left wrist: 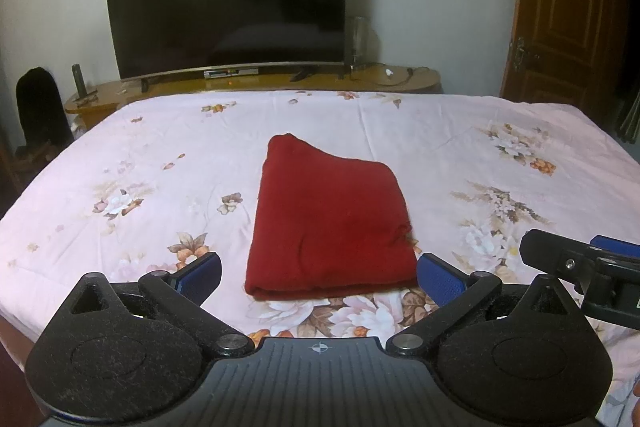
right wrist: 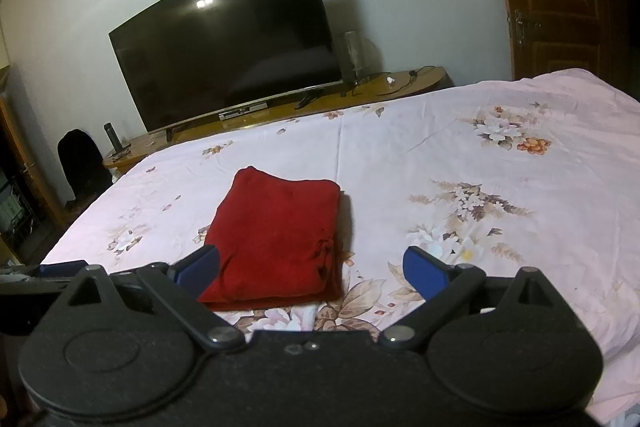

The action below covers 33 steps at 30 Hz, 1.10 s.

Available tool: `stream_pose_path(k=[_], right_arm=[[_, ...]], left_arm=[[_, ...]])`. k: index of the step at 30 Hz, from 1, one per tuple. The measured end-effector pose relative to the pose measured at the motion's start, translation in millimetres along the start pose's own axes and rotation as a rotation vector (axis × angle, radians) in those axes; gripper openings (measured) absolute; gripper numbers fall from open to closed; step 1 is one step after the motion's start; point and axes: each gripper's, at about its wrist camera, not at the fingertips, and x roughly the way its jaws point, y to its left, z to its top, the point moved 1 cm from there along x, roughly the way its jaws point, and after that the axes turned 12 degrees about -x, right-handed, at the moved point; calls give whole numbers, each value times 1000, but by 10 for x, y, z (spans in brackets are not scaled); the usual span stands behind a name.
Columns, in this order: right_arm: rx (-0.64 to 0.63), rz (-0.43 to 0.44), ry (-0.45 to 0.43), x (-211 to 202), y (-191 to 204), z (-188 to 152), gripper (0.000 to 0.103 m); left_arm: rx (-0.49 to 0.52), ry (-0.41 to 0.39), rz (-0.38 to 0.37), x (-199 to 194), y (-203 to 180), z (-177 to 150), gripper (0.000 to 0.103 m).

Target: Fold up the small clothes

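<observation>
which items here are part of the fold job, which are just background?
Job:
- red garment, folded, lying on the floral bedsheet
- left gripper, jaws open, empty
- right gripper, jaws open, empty

Background:
- TV
- wooden TV stand
- glass cylinder on the stand
- door

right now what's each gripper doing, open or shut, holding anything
Left gripper: open, holding nothing; the folded dark red cloth garment lies on the bed beyond its fingers.
Right gripper: open, holding nothing.
</observation>
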Motion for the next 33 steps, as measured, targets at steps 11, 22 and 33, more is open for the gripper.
stream_pose_path(k=[11, 22, 33], right_arm=[[-2, 12, 5, 78, 36, 29, 98], [-1, 7, 17, 158, 41, 54, 98], [9, 9, 32, 322, 21, 87, 98]], left_arm=[[5, 4, 2, 77, -4, 17, 103], [13, 14, -5, 206, -46, 74, 103], [7, -13, -52, 370, -10, 117, 102]])
